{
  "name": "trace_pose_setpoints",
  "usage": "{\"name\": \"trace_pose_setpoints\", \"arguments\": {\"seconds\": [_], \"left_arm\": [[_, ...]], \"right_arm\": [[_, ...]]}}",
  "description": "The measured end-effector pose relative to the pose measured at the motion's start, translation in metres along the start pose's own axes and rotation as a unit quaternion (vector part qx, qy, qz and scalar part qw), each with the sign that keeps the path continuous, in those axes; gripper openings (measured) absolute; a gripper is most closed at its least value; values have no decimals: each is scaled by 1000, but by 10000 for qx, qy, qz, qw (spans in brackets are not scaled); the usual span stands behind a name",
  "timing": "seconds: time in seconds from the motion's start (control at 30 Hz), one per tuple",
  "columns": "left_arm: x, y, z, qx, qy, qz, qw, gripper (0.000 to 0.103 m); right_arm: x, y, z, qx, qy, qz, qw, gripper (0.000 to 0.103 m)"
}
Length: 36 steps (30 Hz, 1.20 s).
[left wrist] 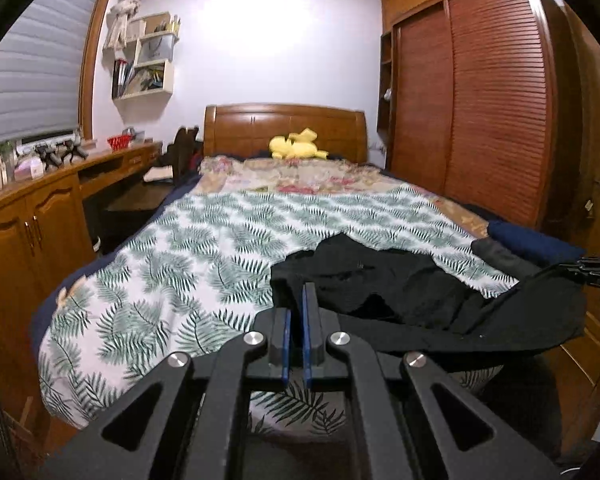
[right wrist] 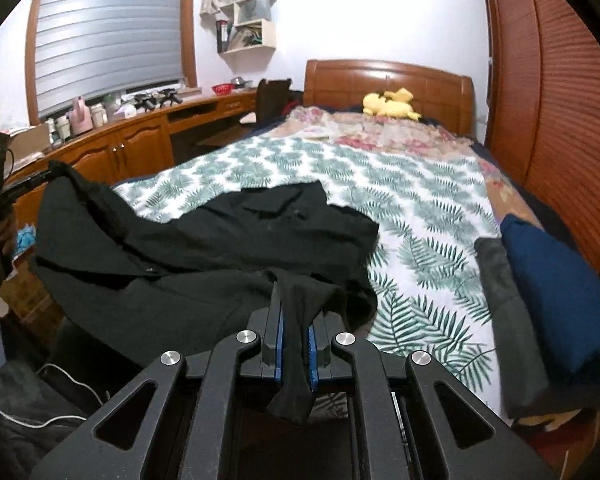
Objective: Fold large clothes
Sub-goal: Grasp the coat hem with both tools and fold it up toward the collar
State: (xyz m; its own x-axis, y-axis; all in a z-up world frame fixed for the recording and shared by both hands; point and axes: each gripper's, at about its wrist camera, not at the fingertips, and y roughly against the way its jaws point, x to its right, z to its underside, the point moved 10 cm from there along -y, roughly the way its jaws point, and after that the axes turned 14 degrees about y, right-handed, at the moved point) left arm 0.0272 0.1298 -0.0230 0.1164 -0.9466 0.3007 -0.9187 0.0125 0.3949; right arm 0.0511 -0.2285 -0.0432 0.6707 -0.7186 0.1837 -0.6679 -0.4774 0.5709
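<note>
Black crumpled fabric garment (right wrist: 204, 248) bears no legible writing; left gripper (left wrist: 297, 304) and right gripper (right wrist: 296, 312) each clench its edge above the leaf-print bed (left wrist: 180, 248)

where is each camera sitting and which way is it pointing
Left wrist: on the left gripper at the bed's foot end, facing the headboard; its fingers are shut on the black garment, and the right gripper shows at the right edge.
Right wrist: on the right gripper, same direction; black cloth is pinched between its fingers, and a hand holds the left gripper at left.
Shared: garment, leaf-print cover, yellow plush toy.
</note>
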Motion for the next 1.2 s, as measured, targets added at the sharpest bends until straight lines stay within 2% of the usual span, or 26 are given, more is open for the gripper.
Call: {"name": "trace_pose_setpoints", "arguments": {"seconds": [0.17, 0.37, 0.53, 0.63, 0.83, 1.07, 1.2], "left_arm": [[-7, -32, 15, -241, 62, -104, 9996, 1], [-11, -85, 2, -296, 190, -218, 9991, 1], [-12, -135, -23, -232, 91, -475, 9986, 1], [-16, -161, -33, -174, 230, -621, 9977, 1], [-23, -207, -61, 104, 321, -898, 9954, 1], [-21, -269, -89, 220, 303, -873, 9955, 2], [-22, -292, -94, 203, 422, -617, 9970, 2]], "right_arm": [[3, -30, 12, -213, -30, -44, 9998, 7], [24, -72, 16, -235, -127, -45, 9996, 7], [61, -120, -6, -122, -166, 17, 9998, 7], [83, -154, -22, -46, -118, 25, 9999, 7], [118, -224, -49, -204, 70, 24, 9998, 7], [158, -288, -84, -203, 9, 319, 9993, 7], [182, -319, -90, -283, -299, 525, 9978, 7]]}}
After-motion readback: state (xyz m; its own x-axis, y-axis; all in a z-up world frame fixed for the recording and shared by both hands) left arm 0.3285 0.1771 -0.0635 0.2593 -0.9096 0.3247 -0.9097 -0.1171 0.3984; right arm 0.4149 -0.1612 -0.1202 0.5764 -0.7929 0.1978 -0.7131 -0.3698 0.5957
